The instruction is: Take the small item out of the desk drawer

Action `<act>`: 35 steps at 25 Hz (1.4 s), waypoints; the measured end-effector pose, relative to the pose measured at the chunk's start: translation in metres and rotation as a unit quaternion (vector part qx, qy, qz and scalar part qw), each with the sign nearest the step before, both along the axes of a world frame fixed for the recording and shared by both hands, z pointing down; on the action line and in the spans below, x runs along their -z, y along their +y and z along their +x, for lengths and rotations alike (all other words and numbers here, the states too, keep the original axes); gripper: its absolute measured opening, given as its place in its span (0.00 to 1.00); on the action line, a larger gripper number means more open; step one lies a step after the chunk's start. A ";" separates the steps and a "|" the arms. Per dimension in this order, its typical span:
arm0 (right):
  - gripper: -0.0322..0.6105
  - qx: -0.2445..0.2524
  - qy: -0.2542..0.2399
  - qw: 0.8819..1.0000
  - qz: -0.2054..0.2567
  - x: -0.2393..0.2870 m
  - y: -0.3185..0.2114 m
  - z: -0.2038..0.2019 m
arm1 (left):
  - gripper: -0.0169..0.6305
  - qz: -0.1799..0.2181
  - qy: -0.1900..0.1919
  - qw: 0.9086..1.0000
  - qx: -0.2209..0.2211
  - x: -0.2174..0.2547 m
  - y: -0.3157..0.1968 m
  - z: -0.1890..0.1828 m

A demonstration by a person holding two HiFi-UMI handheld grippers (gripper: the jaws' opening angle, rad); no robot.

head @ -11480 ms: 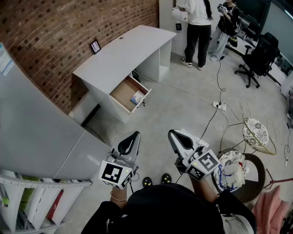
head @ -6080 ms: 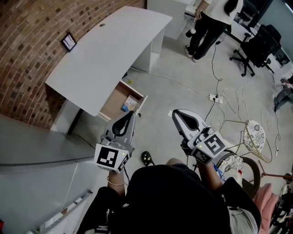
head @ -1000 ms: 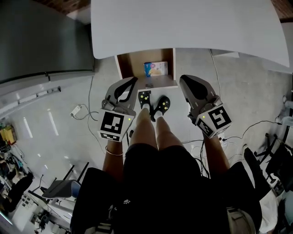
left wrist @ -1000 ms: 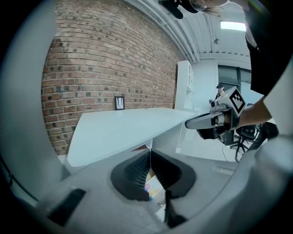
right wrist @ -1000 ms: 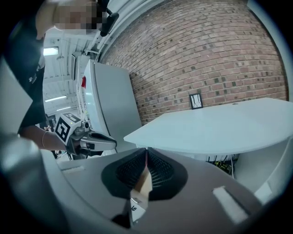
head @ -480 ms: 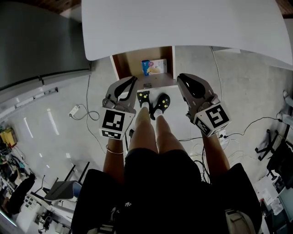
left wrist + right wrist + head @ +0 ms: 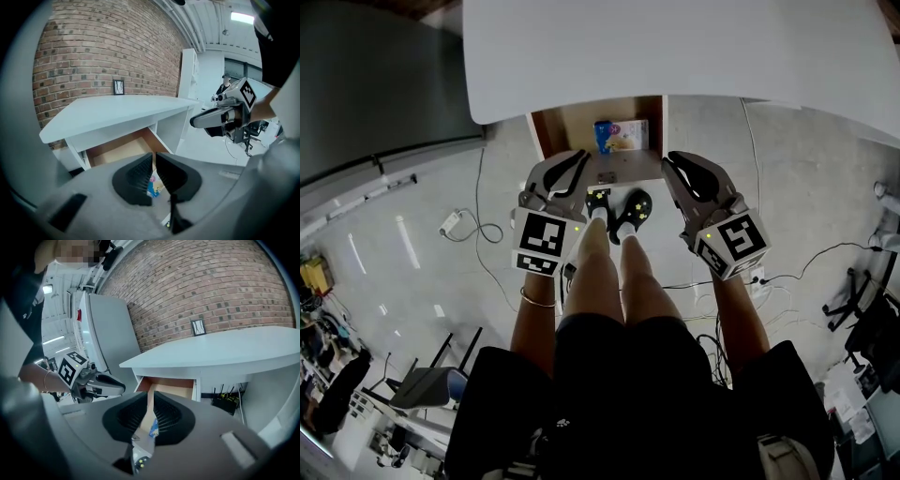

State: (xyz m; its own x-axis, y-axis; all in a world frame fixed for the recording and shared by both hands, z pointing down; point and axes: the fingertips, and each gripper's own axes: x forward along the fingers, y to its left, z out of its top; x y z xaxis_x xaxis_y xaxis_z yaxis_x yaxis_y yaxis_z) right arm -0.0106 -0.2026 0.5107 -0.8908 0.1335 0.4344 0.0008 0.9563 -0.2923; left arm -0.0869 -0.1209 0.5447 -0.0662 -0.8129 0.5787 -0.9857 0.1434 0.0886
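Observation:
The desk drawer stands pulled out under the white desk top. In it lies the small item, a blue and pink packet, also seen past the jaws as the packet and the packet. My left gripper hovers just before the drawer's front left corner, my right gripper before its front right corner. Both pairs of jaws have just been opening and stand a narrow slit apart, with nothing between them: left gripper, right gripper. Neither touches the drawer.
My legs and black shoes stand right in front of the drawer. A grey cabinet stands to the left of the desk. Cables and a plug lie on the floor at the left. A small picture frame hangs on the brick wall.
Both grippers have sunk and come closer to the drawer front. Their jaws have parted slightly.

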 end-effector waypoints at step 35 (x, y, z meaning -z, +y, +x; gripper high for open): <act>0.17 -0.022 0.032 0.999 -0.015 -0.072 -0.009 -0.014 | 0.12 -0.102 0.033 0.991 -0.078 -0.152 -0.046 -0.008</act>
